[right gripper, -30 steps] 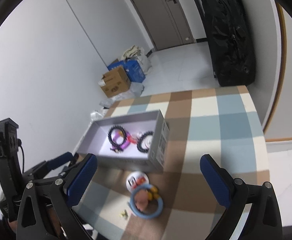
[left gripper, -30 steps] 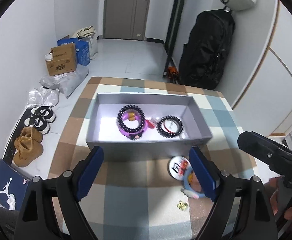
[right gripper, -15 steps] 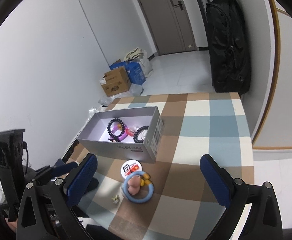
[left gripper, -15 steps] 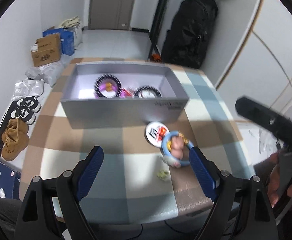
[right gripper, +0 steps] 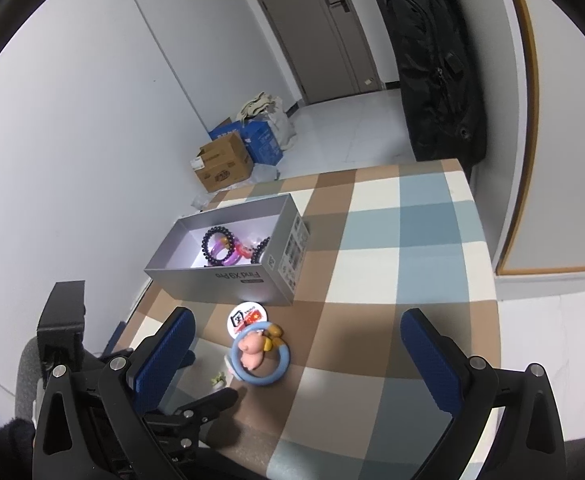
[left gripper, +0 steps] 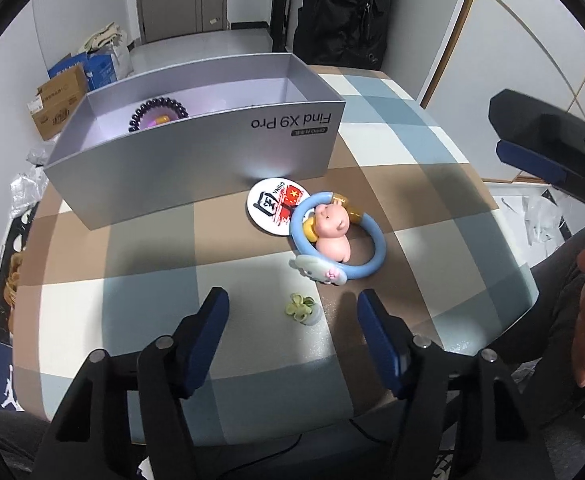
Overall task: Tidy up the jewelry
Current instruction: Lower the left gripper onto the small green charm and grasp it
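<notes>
Yellow-green, the tiny flower-shaped clip (left gripper: 301, 307) on the checked tablecloth (left gripper: 152, 248) lies between the closing, still-empty left gripper (left gripper: 292, 312), whose pads may nudge it away; right gripper (right gripper: 296, 344) hangs released.

Ring (left gripper: 338, 236) and badge (left gripper: 276, 204) before box (left gripper: 196, 160), on table (left gripper: 432, 152)

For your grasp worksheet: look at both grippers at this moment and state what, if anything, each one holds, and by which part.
Nothing is held. The left gripper is closing around the small green flower piece without touching it yet; the right gripper is open and empty.
</notes>
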### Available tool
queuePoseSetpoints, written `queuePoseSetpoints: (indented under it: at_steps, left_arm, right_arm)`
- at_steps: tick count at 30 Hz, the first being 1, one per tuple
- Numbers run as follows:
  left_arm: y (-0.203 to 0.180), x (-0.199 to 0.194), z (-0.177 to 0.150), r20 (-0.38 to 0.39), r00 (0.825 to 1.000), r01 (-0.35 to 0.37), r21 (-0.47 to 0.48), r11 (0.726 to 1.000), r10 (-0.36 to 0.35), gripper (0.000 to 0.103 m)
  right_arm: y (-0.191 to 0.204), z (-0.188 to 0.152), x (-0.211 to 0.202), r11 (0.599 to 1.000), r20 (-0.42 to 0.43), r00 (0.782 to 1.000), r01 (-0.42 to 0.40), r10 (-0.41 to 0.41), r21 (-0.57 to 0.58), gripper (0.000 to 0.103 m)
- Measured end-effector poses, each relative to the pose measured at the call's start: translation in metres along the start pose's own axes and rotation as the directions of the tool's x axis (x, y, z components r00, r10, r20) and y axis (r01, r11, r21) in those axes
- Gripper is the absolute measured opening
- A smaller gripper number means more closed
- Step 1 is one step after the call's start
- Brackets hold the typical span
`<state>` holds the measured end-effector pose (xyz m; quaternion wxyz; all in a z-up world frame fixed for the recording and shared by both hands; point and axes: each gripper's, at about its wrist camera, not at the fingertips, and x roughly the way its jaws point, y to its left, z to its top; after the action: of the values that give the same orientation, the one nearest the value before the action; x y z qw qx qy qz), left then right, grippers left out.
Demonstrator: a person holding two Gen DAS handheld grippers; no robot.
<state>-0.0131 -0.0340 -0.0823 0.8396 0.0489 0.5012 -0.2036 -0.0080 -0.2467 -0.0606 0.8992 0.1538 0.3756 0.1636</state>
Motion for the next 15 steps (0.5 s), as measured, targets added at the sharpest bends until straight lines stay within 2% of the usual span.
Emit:
queuePoseSetpoints:
  at_steps: [3,13,15]
  left_arm:
    - [0.0008,-0.0009,0.0007,-0.001,1.0,-0.005,0.004,1.0,0.005,0.053]
    - [0.0011,0.0021,0.0036,-0.012,1.0,0.011,0.008,1.0,-0.011,0.013]
    - [-0.0001,0.0023,0.0039,-0.015,1.0,0.001,0.02,1.0,-0.001,0.012]
  right_arm:
    - [-0.0016,-0.0017,0.0018,1.0,-0.007,1.0,0.002,-0.002,0.005,0.103]
    - [-0.001,-0.0039,0.0043,1.0,-0.017,1.0,0.012,-0.012,0.002,0.103]
    - [-0.0018,-0.0044,0.0041,1.0,-0.015,1.0,0.015,-0.015,0.003,0.103]
